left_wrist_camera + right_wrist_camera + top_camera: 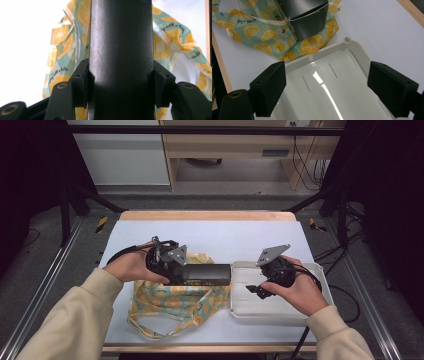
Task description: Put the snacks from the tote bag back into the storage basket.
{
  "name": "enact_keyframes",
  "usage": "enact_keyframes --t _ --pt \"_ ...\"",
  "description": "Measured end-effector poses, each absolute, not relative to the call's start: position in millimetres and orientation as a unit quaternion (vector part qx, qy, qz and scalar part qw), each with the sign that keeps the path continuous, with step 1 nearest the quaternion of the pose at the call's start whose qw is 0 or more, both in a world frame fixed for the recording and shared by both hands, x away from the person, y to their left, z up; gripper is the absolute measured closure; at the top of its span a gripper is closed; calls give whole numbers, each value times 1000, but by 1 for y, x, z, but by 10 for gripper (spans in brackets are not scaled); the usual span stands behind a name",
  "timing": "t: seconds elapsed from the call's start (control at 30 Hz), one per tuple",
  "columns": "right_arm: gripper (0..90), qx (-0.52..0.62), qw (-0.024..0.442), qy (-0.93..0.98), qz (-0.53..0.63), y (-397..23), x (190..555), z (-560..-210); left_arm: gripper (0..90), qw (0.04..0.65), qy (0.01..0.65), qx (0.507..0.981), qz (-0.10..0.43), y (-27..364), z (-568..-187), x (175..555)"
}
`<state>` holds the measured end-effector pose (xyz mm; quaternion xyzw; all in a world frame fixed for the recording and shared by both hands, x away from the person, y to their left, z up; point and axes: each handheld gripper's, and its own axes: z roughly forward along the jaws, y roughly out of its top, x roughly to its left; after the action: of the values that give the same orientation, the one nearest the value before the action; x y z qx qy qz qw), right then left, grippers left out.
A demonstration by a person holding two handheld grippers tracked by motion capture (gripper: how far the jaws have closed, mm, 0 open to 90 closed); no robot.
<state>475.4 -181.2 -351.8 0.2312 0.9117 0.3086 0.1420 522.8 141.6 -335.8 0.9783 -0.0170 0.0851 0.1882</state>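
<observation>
My left gripper (176, 270) is shut on a long black box (205, 274), held level above a lemon-print cloth bag (172, 301). In the left gripper view both pads press the sides of the box (121, 50), with the bag (63, 42) beneath. My right gripper (255, 289) hovers open over a white plastic tray (272, 312). In the right gripper view the jaws stand wide apart with nothing between them, above the tray (332, 82). The box's end (308, 18) and the bag (262, 35) lie beyond.
The white mat (220, 234) covers the wooden table, whose far edge (205, 215) is bare wood. The tray sits at the right, the bag at the left front. Black frame rails (45, 280) run along both sides of the table.
</observation>
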Motion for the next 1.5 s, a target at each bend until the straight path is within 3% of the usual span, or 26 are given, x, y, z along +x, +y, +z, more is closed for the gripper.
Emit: enact_keyframes --t 0.63,1.5 --pt "158 178 114 934 288 -162 484 -338 429 175 -27 982 68 122 -343 517" --pt "201 133 72 955 256 -138 488 -347 429 179 -44 981 67 109 -344 513"
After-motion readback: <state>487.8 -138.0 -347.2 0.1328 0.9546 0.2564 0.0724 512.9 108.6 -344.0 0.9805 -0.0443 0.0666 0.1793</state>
